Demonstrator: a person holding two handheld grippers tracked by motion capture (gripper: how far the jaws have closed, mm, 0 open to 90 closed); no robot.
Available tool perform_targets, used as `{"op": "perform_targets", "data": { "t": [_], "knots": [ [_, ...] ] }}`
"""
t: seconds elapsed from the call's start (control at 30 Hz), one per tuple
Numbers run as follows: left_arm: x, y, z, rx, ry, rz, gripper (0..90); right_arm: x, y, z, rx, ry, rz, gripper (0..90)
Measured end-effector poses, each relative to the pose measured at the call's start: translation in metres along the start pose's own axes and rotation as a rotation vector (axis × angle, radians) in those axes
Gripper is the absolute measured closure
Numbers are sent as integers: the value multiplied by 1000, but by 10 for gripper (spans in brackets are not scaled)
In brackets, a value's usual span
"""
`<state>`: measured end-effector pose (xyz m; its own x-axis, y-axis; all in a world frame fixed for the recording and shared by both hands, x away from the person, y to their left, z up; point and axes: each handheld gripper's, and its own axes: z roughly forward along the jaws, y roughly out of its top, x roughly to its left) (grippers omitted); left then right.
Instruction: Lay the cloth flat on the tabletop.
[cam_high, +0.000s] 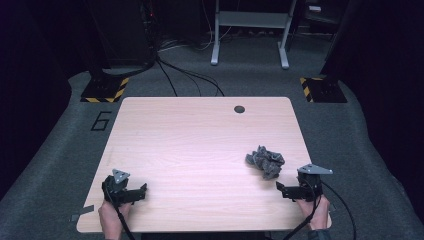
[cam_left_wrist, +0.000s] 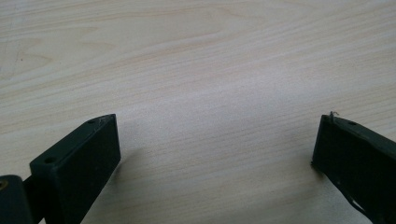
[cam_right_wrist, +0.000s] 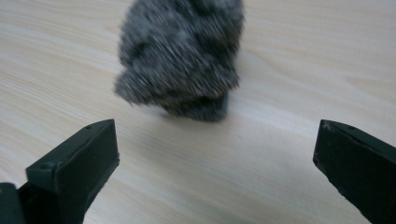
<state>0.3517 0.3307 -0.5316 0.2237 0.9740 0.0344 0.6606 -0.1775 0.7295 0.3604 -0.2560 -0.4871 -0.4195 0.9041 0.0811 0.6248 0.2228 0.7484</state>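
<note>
Crumpled fuzzy grey cloth (cam_high: 265, 161) on pale woodgrain table (cam_high: 200, 145); both hand-held grippers released, empty.

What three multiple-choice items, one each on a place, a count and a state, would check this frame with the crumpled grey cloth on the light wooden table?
1. Where does the crumpled grey cloth lie on the light wooden table?
A. near the left gripper
B. on the right side, just ahead of the right gripper
C. over the round dark hole at the far edge

2. How many cloths are on the table?
A. one
B. two
C. three

3. How do the jaws of the right gripper stand?
A. shut on the cloth
B. shut on nothing
C. open, with the cloth ahead of them and not between them

Answers: 1 B, the high view shows the cloth by the right gripper, far from the left gripper. 2 A, a single grey bundle is on the table. 3 C, the right gripper view shows both jaws wide apart, short of the cloth.
</note>
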Motion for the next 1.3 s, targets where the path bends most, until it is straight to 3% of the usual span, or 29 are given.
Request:
{"op": "perform_targets", "data": {
  "t": [0.2,0.5,0.6,0.67,0.7,0.77,0.8,0.93,1.07,1.13,1.3],
  "knots": [
    [0,0,0,0,0,-2,8,12,29,2,-30,12,-23,0],
    [1,0,1,-3,-3,-5,12,15,48,26,11,12,-36,7],
    [1,0,0,-1,-5,-5,13,17,47,34,39,7,-52,78],
    [0,0,-1,5,1,10,14,18,44,38,41,-4,-56,213],
    [0,0,-1,3,3,11,14,17,43,40,43,-3,-62,238],
    [0,0,0,-1,-2,2,15,18,39,41,39,4,-52,402],
    [0,0,0,0,-5,-1,15,19,38,42,37,3,-52,436],
    [0,0,0,-1,-1,3,15,22,36,44,38,-22,-103,615],
    [1,0,0,1,-7,-2,16,25,37,42,14,-8,-88,687],
    [1,0,1,-5,-4,-4,16,27,40,40,10,-2,-106,701],
    [1,0,1,-4,-5,-5,16,29,53,35,-39,52,-53,705]
  ]
}}
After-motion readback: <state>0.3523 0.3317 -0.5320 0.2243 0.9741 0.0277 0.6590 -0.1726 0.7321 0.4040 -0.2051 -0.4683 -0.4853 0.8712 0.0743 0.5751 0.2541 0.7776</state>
